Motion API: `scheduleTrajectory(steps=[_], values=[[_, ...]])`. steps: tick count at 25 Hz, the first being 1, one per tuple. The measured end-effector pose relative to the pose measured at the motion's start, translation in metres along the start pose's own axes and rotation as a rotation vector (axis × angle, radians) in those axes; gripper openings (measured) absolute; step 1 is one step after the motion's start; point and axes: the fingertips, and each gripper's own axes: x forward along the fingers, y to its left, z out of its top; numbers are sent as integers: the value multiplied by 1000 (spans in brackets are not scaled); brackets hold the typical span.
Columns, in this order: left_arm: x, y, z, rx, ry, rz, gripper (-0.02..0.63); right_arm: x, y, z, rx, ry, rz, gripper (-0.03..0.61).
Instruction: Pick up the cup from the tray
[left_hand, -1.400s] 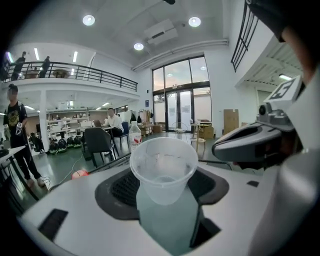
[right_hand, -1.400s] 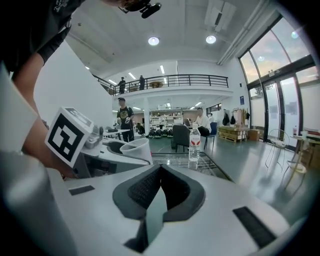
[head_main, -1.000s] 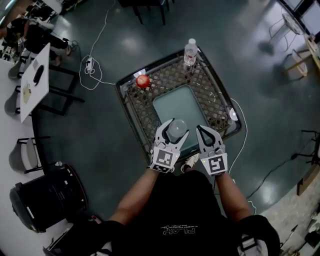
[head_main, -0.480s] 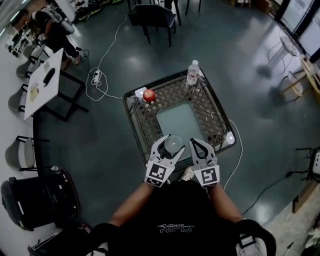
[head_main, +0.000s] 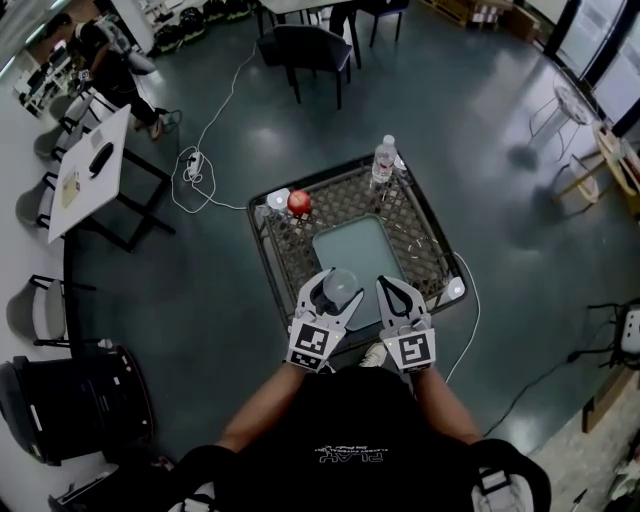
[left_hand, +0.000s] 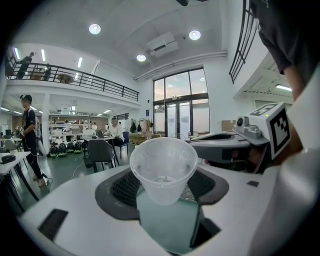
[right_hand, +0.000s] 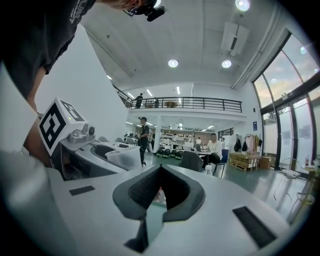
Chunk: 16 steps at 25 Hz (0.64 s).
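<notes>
The clear plastic cup sits between the jaws of my left gripper, which is shut on it and holds it upright above the near edge of the teal tray. In the left gripper view the cup fills the middle, mouth up, with the black pads pressed on its sides. My right gripper hangs just to the right of it, shut and empty. In the right gripper view its pads meet, and the cup shows at the left.
The tray lies on a square lattice table with a red apple at its far left and a water bottle at its far corner. Cables trail on the floor; a white desk, chairs and a black bin stand left.
The table has shrunk in the head view and slid up the frame as the view pulled back. Both grippers have come nearer the body, the left keeping the cup.
</notes>
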Motion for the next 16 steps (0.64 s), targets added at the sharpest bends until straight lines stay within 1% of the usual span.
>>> scheduleTrajectory(steps=[5, 9, 16], values=[[-4, 4, -4, -2, 13, 11, 298, 1, 4, 9, -21, -7, -3, 9], [-3, 10, -7, 9, 17, 35, 298, 3, 5, 8, -70, -16, 3, 9], [-8, 18, -12, 6, 27, 59, 298, 5, 4, 11, -42, -33, -5, 9]])
